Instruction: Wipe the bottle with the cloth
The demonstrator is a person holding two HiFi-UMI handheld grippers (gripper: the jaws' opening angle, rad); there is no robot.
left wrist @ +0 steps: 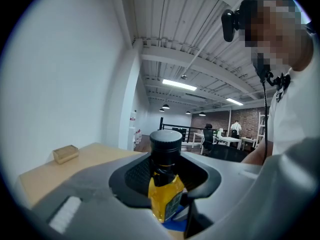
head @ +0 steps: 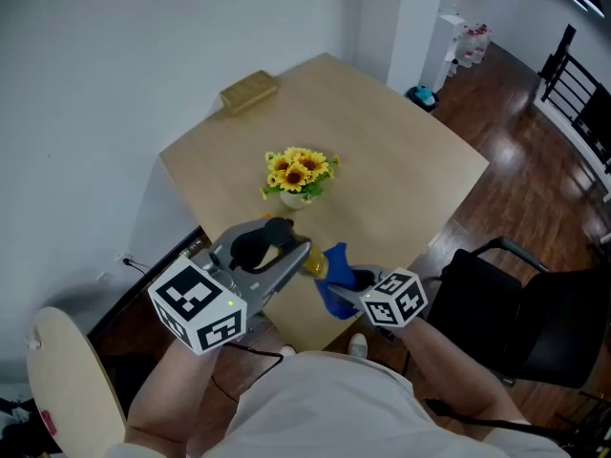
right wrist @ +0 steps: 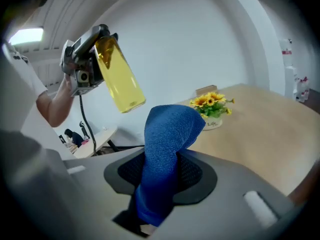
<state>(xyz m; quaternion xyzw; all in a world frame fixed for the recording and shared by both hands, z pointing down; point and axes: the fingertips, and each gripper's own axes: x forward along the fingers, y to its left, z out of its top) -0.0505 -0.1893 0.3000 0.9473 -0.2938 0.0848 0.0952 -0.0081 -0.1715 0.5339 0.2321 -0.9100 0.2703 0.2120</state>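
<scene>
**Bottle Held Aloft in Left Claw, Cloth Pinched in Right**

At the far left of the head view the left gripper (head: pixel 304 256) is raised above the near edge of the wooden table (head: pixel 420 160). Its own view shows the jaws partway closed on the neck of the bottle (left wrist: pixel 164 196), pads pressing just under the black cap (left wrist: pixel 165 141). The bottle is full of yellow liquid and hangs in the air, off the table. From the right gripper view it slants with its base (right wrist: pixel 127 101) down and toward the cloth.

Next to it comes the blue cloth (head: pixel 334 280), just beside the bottle's lower end. In the right gripper view a thin strip of wall shows between the two. The right gripper (right wrist: pixel 160 184) has its jaws narrowed onto the cloth, which stands up from between them in a folded hump (right wrist: pixel 170 134).

Farther back on the table, a wooden block (head: pixel 248 92) lies by the wall and a small pot of sunflowers (head: pixel 299 172) stands near the middle. A black chair (head: pixel 516 313) is at the right
</scene>
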